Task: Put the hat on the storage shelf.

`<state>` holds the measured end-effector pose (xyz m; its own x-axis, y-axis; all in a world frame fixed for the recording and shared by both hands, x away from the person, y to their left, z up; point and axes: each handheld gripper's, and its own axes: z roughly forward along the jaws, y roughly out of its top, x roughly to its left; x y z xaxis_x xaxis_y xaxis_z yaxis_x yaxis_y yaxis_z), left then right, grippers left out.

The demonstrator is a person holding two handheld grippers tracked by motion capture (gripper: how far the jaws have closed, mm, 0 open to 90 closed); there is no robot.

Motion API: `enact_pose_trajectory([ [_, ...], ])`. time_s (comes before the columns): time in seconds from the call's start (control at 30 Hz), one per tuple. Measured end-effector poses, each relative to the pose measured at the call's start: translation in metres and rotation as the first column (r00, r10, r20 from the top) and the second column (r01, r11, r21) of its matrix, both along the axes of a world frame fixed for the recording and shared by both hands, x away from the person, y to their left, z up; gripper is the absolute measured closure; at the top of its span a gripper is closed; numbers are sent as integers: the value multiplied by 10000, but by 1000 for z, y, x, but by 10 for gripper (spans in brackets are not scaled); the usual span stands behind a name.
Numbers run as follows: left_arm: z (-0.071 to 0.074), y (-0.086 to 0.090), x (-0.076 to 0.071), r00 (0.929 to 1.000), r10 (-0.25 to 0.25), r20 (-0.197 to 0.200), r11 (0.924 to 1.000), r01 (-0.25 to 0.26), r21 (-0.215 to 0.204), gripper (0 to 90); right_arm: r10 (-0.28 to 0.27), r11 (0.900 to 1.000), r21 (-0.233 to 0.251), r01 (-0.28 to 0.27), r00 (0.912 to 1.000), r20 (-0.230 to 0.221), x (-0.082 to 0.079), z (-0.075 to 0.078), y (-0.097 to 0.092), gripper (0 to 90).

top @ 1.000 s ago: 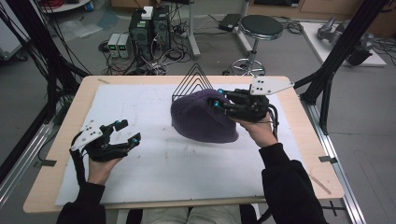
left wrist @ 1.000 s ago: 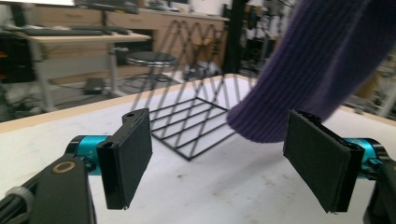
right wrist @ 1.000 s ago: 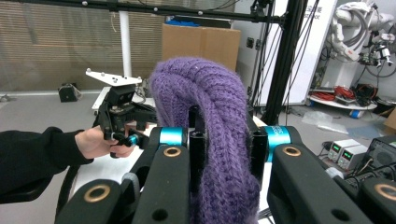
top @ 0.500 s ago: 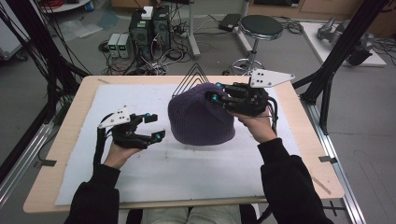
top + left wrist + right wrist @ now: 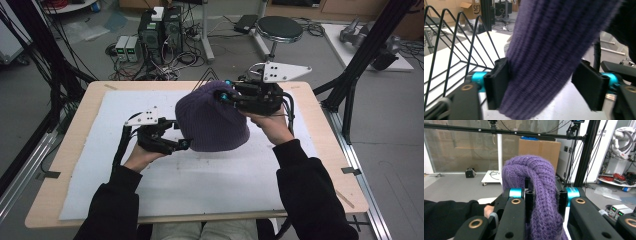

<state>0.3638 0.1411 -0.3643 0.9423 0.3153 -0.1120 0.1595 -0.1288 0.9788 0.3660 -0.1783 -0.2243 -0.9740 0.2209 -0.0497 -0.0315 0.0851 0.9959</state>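
Purple knitted beanie [image 5: 212, 120] is held up off the white mat [image 5: 100, 165], well above it at its crown, while its cuffed rim hangs low toward the mat. A thick fold of knit at the crown is pinched tight by the right gripper [image 5: 224, 95]; in the right gripper view the wool [image 5: 534, 195] is seen bulging up between jaws brought narrow on it.

And now the change: the left gripper [image 5: 181, 135], which a second ago lay well to the left of the beanie, has been brought right up to the hat's lower left edge. In the left gripper view the jaws are spread wide, one on each side of the hanging knit [image 5: 549, 57], the near pad [image 5: 496, 85] touching or just beside it, the far pad standing apart. Nothing is gripped there yet. Judged from this, a second hold on the rim is being set up, perhaps so that the hat can be stretched or opened.

Behind the beanie, a black wire rack [image 5: 451, 45] is seen, close to the hat's far side, so little room is left for swinging backward. In front of the beanie and to its left, bare mat is offered. To its right the table edge [image 5: 320, 135] is near.
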Motion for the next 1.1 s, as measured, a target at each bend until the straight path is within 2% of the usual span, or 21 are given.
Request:
enact_pose_trajectory([
  [0.03,0,0,0,10000,0,0,10000,0,0,307,0,10000,0,0,10000,0,0,0,0,770],
  [0.07,1,1,3,9993,349,128,9993,-347,-131,299,28,10000,84,-28,10000,-31,2,0,-2,769],
  [0.1,1,2,4,9988,476,151,9988,-474,-158,290,38,9999,114,-37,9999,-138,2,0,-3,769],
  [0.2,-1,5,7,9973,722,150,9974,-721,-72,281,75,9998,191,-71,9998,-180,3,0,-6,769],
  [0.3,-2,5,9,9971,755,90,9971,-755,-54,286,119,9997,192,-115,9998,-178,4,0,-6,766],
  [0.37,-4,4,10,9982,600,87,9982,-600,-11,400,153,9998,154,-150,9997,-214,5,0,-5,765],
  [0.5,-5,-3,8,9980,492,406,9982,-505,334,751,39,10000,14,-39,9997,-243,8,-2,-5,763],
  [0.57,-4,-5,9,9962,753,436,9957,-775,510,806,-115,9999,-78,112,9994,-314,11,-3,-7,763],
  [0.63,-3,-5,9,9948,945,367,9941,-963,496,824,-378,9993,-56,376,9983,-435,16,-4,-11,763],
  [0.7,-1,0,13,9918,1277,18,9916,-1277,224,830,-704,9975,-28,703,9962,-513,23,-5,-17,763],
  [0.73,-1,0,13,9918,1277,18,9916,-1277,224,830,-881,9961,-29,881,9946,-555,25,-5,-20,763],
  [0.8,0,6,18,9871,1564,-329,9874,-1570,-177,831,-1257,9921,-93,1254,9903,-592,31,-6,-26,762],
  [0.87,0,9,19,9854,1651,-407,9858,-1661,-240,831,-1655,9861,-237,1644,9844,-593,36,-6,-31,762],
  [0.97,3,15,22,9833,1689,-677,9832,-1729,-582,831,-2080,9780,-276,2067,9763,-596,42,-6,-38,762],
  [1.0,4,15,23,9827,1705,-721,9820,-1755,-702,831,-2080,9780,-276,2067,9763,-596,42,-6,-38,762],
  [1.03,5,15,23,9822,1732,-723,9812,-1784,-739,832,-2314,9728,-249,2303,9710,-595,44,-7,-42,762],
  [1.07,7,14,23,9823,1717,-754,9814,-1772,-739,832,-2314,9728,-249,2303,9710,-595,44,-7,-42,762],
  [1.1,9,13,24,9828,1704,-711,9826,-1749,-628,831,-2540,9672,-233,2530,9654,-596,46,-6,-44,763],
])
